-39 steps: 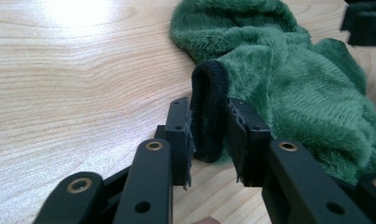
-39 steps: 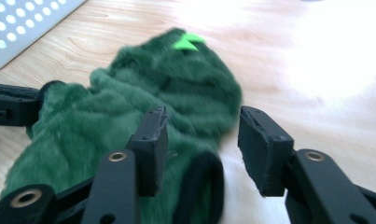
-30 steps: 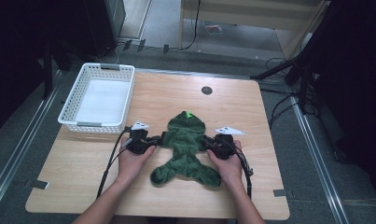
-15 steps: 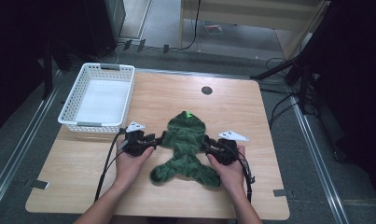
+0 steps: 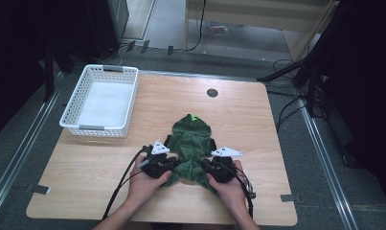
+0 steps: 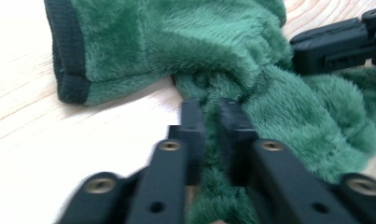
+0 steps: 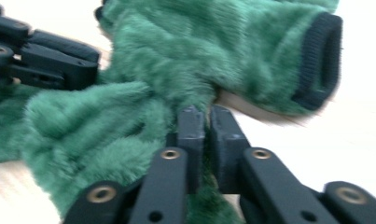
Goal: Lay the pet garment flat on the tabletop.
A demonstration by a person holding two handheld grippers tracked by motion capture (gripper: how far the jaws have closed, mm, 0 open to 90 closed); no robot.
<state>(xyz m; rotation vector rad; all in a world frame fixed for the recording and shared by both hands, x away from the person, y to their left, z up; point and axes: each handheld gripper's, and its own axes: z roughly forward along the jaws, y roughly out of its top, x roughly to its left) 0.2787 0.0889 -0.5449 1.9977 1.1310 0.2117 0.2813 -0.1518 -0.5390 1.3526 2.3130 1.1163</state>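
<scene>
A green fleece garment (image 5: 190, 136) with a hood and dark ribbed cuffs lies at the middle of the wooden table (image 5: 257, 129). My left gripper (image 5: 173, 166) is at its lower left side and my right gripper (image 5: 204, 167) at its lower right, both pointing inward. In the left gripper view the left gripper (image 6: 209, 108) has just been closing and is shut on a pinch of the garment (image 6: 176, 42), with the right gripper (image 6: 335, 44) beyond. In the right gripper view the right gripper (image 7: 206, 115) has likewise just closed on the garment (image 7: 199, 46).
A white slotted basket (image 5: 98, 127) stands at the table's far left with nothing in it. A dark round cable hole (image 5: 212, 92) sits near the far edge. Black cables trail from both grippers toward the near edge. Bare wood lies right of the garment.
Both hands have moved toward the near edge and inward, from the garment's sleeves to its lower sides. The lower part of the garment is now bunched between the grippers.
</scene>
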